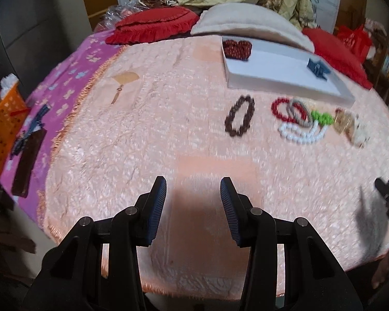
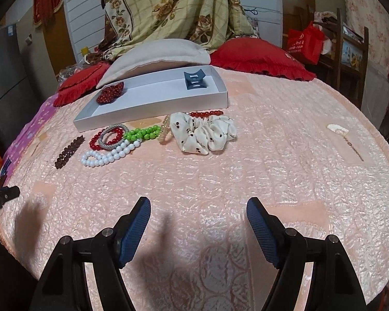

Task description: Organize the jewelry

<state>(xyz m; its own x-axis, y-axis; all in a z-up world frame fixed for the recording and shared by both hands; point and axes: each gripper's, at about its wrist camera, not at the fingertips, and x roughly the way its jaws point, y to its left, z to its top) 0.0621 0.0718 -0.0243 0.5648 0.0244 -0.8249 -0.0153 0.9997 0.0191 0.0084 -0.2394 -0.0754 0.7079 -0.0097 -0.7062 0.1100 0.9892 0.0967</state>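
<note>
Two items are in the white box (image 2: 153, 98) so far: a dark red scrunchie (image 2: 110, 92) at one end and a blue hair clip (image 2: 195, 79) at the other, with plenty of bare floor between them. So the sorting looks to me like it has begun but is nowhere near done.

Everything else sits on the pink bedspread (image 2: 272, 155) just in front of the box. There's a brown bead bracelet (image 1: 240, 116) lying on its own, a little apart from the rest. Beside it is a tangle: a red bead bracelet (image 2: 111, 135) with a silver bangle (image 2: 113, 136) lying over it, a green bead bracelet (image 2: 142, 132) and a white pearl strand (image 2: 109, 155) touching them. Then a pale beaded piece (image 2: 165, 132), a cream scrunchie (image 2: 205, 134) and another red bead strand (image 2: 207, 113) tucked behind it near the box wall.

The left gripper (image 1: 193, 202) hangs low over bare bedspread, fingers apart, holding nothing. The right gripper (image 2: 198, 225) is the same: spread wide, empty, well short of the pile.

By my count seven or so pieces are left to move. The lone brown bracelet looks the easiest pick; the tangled cluster may drag its neighbours along.
</note>
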